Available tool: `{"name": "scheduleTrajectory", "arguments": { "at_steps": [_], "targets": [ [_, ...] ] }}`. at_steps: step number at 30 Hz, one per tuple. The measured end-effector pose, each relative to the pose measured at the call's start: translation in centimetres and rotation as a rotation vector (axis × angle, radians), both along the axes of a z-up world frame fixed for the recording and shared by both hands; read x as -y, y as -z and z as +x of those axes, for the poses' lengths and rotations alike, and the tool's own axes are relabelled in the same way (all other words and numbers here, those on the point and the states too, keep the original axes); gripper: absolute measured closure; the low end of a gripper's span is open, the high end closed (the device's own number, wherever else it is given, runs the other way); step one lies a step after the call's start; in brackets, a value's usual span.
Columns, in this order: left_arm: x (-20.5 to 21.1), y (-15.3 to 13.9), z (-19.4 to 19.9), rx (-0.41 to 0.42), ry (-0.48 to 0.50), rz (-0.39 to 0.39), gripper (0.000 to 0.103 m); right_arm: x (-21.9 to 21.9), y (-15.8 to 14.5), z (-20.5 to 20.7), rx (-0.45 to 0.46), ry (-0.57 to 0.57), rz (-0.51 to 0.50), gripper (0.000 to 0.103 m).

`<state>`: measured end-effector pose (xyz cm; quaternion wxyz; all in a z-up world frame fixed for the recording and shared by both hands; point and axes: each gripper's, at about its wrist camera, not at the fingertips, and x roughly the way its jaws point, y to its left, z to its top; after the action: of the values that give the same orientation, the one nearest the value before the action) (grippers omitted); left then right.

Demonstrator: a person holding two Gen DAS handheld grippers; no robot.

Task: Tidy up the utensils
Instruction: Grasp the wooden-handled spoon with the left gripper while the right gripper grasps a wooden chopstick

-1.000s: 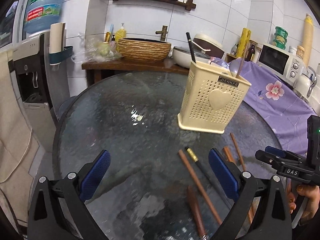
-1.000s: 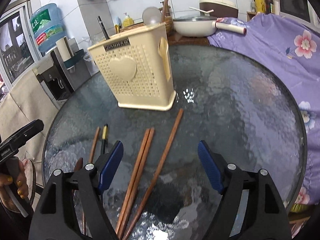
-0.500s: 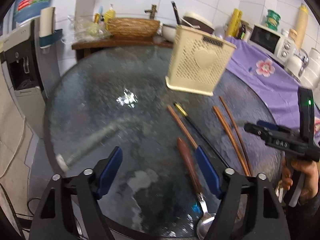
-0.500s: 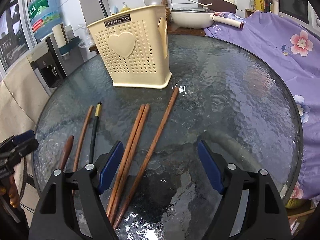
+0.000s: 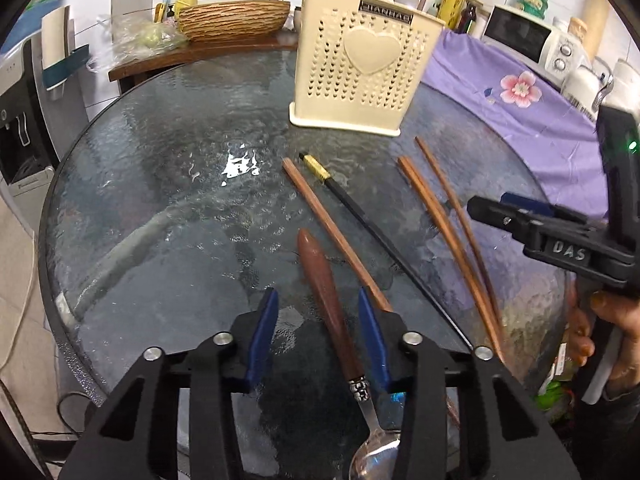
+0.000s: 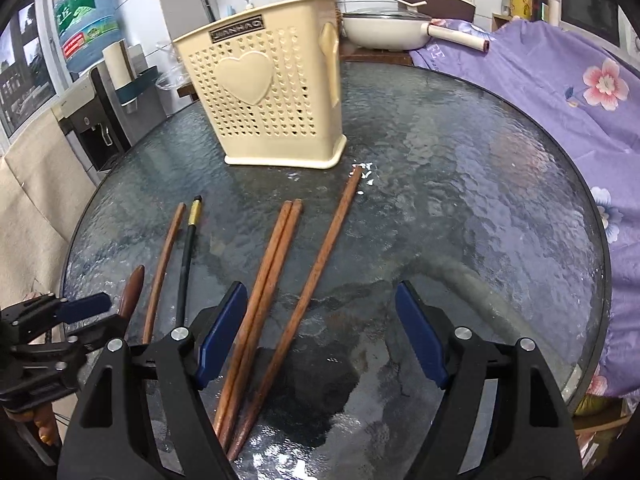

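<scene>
A cream utensil holder (image 5: 360, 68) with a heart stands at the back of the round glass table (image 5: 160, 184); it also shows in the right wrist view (image 6: 272, 108). Several brown chopsticks (image 6: 276, 264) and one black chopstick (image 5: 360, 216) lie in front of it. A wooden-handled spoon (image 5: 326, 300) lies between the fingers of my left gripper (image 5: 318, 330), which is partly closed around the handle without gripping it. My right gripper (image 6: 318, 334) is open, low over the table, with brown chopsticks between its fingers.
A purple flowered cloth (image 6: 560, 80) covers the counter to the right, with a microwave (image 5: 524, 36) behind it. A wooden shelf holds a woven basket (image 5: 234, 18). A water dispenser (image 6: 92, 120) stands left of the table.
My left gripper moved forward over the spoon handle and its fingers narrowed around it. My right gripper moved slightly closer to the brown chopsticks and stays open.
</scene>
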<state>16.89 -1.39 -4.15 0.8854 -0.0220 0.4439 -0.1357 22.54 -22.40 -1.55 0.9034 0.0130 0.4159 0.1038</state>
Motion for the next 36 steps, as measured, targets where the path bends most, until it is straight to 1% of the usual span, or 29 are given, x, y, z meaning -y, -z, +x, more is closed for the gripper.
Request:
{"name": "scheduleTrajectory", "arguments": {
  "at_steps": [1,3,4,6,8,11,13,16,18,21,22,25,31,34,36],
  "targets": [
    [0.1,0.0,0.1,0.007,-0.003,0.006,0.066,-0.2,0.0,0.1,0.004,0.001,-0.015,0.028],
    [0.0,0.1,0.3,0.010,-0.011,0.021,0.072,-0.1,0.0,0.4,0.004,0.008,-0.023,0.035],
    [0.0,0.1,0.3,0.009,-0.014,0.024,0.072,0.0,0.1,0.7,-0.003,0.015,-0.018,0.036],
    [0.0,0.1,0.5,0.009,-0.015,0.027,0.073,0.3,0.2,1.3,-0.012,0.027,-0.018,0.043],
    [0.2,0.2,0.8,0.011,-0.016,0.039,0.074,0.3,0.4,2.2,-0.027,0.033,-0.025,0.044],
    [0.5,0.1,1.2,0.011,-0.018,0.049,0.078,0.2,0.5,3.5,-0.040,0.044,-0.032,0.051],
    [0.7,0.1,1.5,0.011,-0.016,0.055,0.079,-0.1,0.4,4.6,-0.045,0.055,-0.046,0.052],
    [1.1,0.1,1.6,0.011,-0.017,0.065,0.082,-0.7,0.5,6.3,-0.062,0.071,-0.063,0.057],
    [1.3,0.0,1.7,0.013,-0.017,0.070,0.084,-1.0,0.8,7.5,-0.079,0.083,-0.075,0.063],
    [1.4,0.0,1.7,0.011,-0.018,0.071,0.085,-1.5,1.3,8.7,-0.104,0.093,-0.097,0.069],
    [1.5,0.0,1.7,0.011,-0.020,0.071,0.085,-1.6,1.4,8.8,-0.108,0.095,-0.096,0.069],
    [1.8,0.0,1.7,0.018,-0.021,0.080,0.085,-2.0,1.4,9.3,-0.103,0.108,-0.114,0.071],
    [2.2,0.1,1.9,0.024,-0.026,0.080,0.086,-2.5,1.4,9.9,-0.100,0.115,-0.130,0.080],
    [2.4,0.1,2.1,0.026,-0.026,0.086,0.086,-2.8,1.3,10.2,-0.097,0.118,-0.130,0.087],
    [2.5,0.0,2.3,0.025,-0.026,0.089,0.087,-3.0,1.3,10.3,-0.094,0.112,-0.133,0.093]
  ]
}}
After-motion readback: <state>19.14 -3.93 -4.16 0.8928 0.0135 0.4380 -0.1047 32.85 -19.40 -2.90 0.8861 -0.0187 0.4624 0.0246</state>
